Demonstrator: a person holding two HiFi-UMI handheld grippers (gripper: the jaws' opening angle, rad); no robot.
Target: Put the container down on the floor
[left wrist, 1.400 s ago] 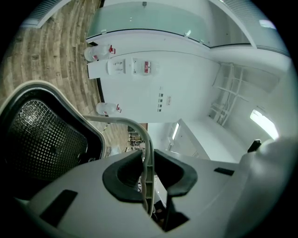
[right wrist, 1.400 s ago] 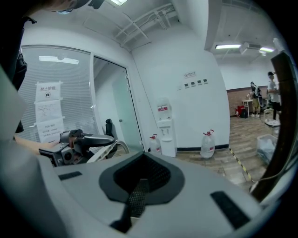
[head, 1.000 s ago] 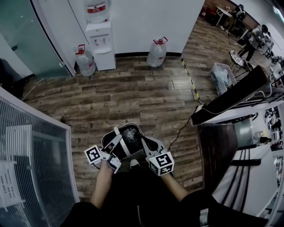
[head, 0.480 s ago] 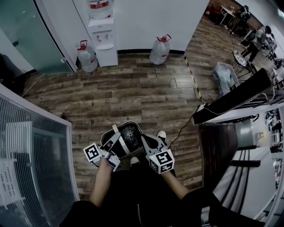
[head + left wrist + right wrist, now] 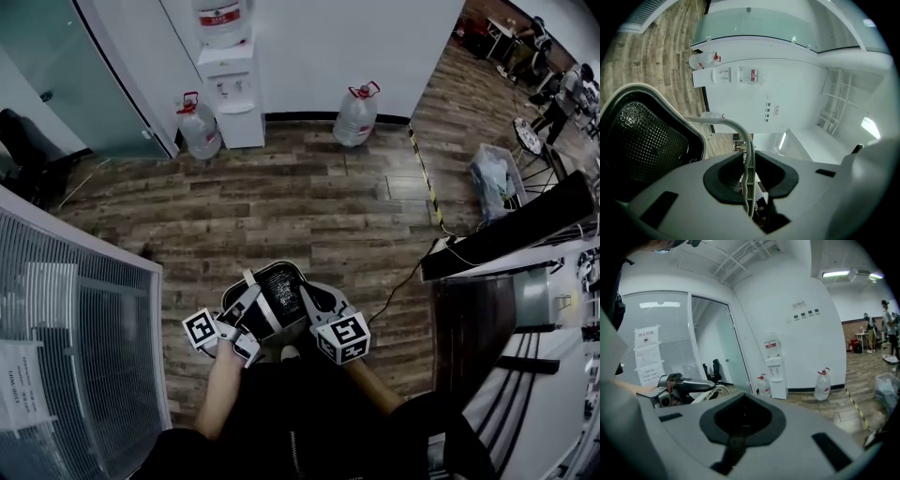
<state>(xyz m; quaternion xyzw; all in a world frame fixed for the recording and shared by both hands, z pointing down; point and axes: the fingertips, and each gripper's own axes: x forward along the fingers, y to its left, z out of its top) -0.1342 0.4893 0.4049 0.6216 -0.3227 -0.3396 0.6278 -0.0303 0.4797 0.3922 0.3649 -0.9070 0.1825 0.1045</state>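
Head view: we hold the black mesh container [image 5: 278,284] between the left gripper [image 5: 249,309] and the right gripper [image 5: 311,302], low in front of us over the wooden floor [image 5: 309,206], apparently not yet set down.

Left gripper view: the jaws are clenched on the container's white handle [image 5: 746,140], with the mesh wall [image 5: 647,140] to the left.

Right gripper view: the jaws pinch a thin strip of black mesh [image 5: 735,446].

Both holds are on narrow edges. We judge that lowering unevenly could tilt the container or let it slip free.
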